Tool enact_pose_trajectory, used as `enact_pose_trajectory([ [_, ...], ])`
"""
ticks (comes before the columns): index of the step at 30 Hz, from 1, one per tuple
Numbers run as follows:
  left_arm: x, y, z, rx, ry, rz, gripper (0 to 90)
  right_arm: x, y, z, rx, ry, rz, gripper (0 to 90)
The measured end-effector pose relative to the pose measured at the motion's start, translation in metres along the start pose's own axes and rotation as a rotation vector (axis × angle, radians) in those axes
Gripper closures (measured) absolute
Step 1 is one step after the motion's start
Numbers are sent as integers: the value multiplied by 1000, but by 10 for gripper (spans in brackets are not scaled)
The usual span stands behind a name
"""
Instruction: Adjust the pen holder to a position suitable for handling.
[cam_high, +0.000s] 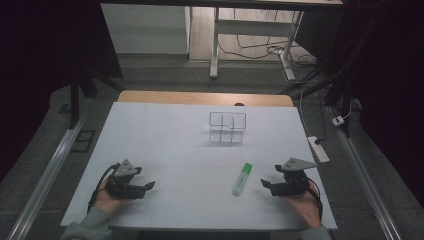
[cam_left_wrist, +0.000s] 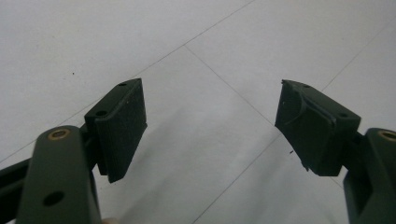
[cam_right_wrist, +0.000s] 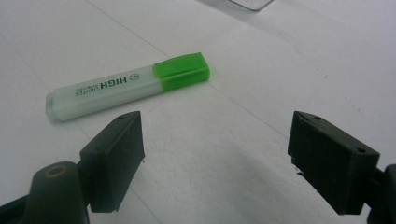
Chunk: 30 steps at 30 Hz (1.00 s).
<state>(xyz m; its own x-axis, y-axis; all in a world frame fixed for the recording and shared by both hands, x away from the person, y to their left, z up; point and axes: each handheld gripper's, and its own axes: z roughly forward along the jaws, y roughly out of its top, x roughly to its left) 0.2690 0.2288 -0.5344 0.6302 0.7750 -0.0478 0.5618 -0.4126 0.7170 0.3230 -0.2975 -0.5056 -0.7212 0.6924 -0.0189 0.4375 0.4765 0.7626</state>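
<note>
Starting at the right gripper (cam_right_wrist: 215, 154): its fingers (cam_right_wrist: 114, 149) are spread wide, nothing is held between them, and they are parked low over the white surface (cam_high: 165, 145). Just beyond the tips, at about eleven o'clock in the right gripper view, the highlighter (cam_right_wrist: 128, 86) is seen lying flat, apart from both pads. Its long axis runs crosswise to the reach, the green cap toward two o'clock and the pale barrel toward eight. In the high view the same highlighter (cam_high: 242, 179) is found just beside the right gripper (cam_high: 272, 186), at its nine o'clock, the cap pointing to twelve, away from the person.

Over to the left gripper (cam_left_wrist: 210, 126): its fingers (cam_left_wrist: 123, 126) are also held wide apart and empty, with bare surface between them. In the high view the left gripper (cam_high: 142, 187) is placed well apart from the highlighter, so the right hand is judged the nearer one for any pick.

Farther out, at twelve o'clock from the highlighter, a clear divided organizer (cam_high: 227, 127) is standing on the surface, its compartments apparently empty. A swing toward eleven o'clock would be needed for the barrel to be straddled.
</note>
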Motion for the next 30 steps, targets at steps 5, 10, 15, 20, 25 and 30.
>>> enact_pose_trajectory([
  [5,0,0,0,3,1,3,245,0,-1,0,-1,-8,8,187],
  [10,0,0,0,1,0,3,245,1,-1,2,12,-14,6,188],
  [15,0,0,0,5,1,9,245,2,-1,1,6,-12,7,189],
  [20,0,0,0,7,1,10,245,3,-2,2,9,-13,5,189],
  [25,0,0,0,7,2,12,246,3,-2,3,6,-19,7,189],
  [30,-1,0,0,6,3,13,246,4,-1,1,6,-26,9,189],
])
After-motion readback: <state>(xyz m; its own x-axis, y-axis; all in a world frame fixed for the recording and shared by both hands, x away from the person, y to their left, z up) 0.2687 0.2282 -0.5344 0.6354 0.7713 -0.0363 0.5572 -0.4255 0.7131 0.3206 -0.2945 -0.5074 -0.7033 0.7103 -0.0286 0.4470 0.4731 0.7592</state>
